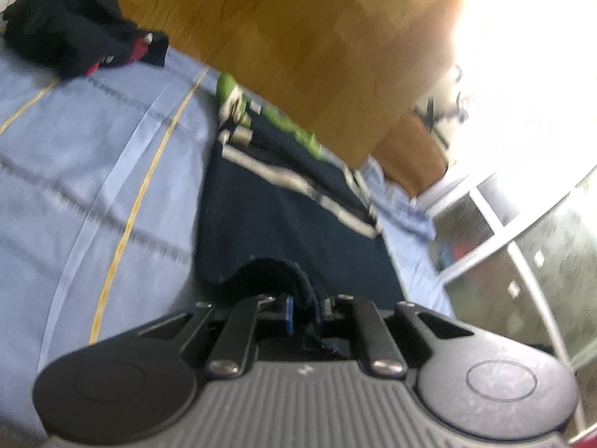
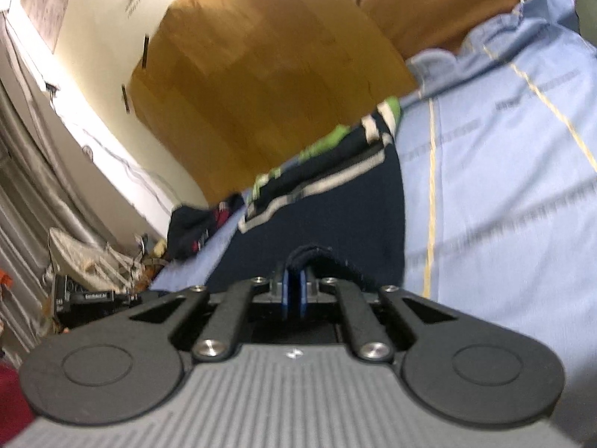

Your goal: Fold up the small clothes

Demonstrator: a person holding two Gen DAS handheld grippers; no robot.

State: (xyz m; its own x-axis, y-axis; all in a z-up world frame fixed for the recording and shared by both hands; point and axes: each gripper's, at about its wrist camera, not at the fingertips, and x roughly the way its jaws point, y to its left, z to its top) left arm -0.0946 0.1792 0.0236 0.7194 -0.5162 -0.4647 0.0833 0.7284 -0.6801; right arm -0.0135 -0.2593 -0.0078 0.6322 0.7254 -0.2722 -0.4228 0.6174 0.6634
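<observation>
Lying spread on a light blue bedsheet, the navy garment with pale and green stripes has its near hem pinched at 2 points: the left gripper is clamped tight on one bunched edge, the right gripper on another. A dark clothes pile sits well apart, beside a wooden headboard.

The left gripper has its jaws drawn together, blue pads pinching a bunched fold of dark navy garment. It tilts downward, rolled so the scene leans. The right gripper is likewise clamped, its blue pads nearly touching with the same garment's hem squeezed between them, pointing slightly below level.
</observation>
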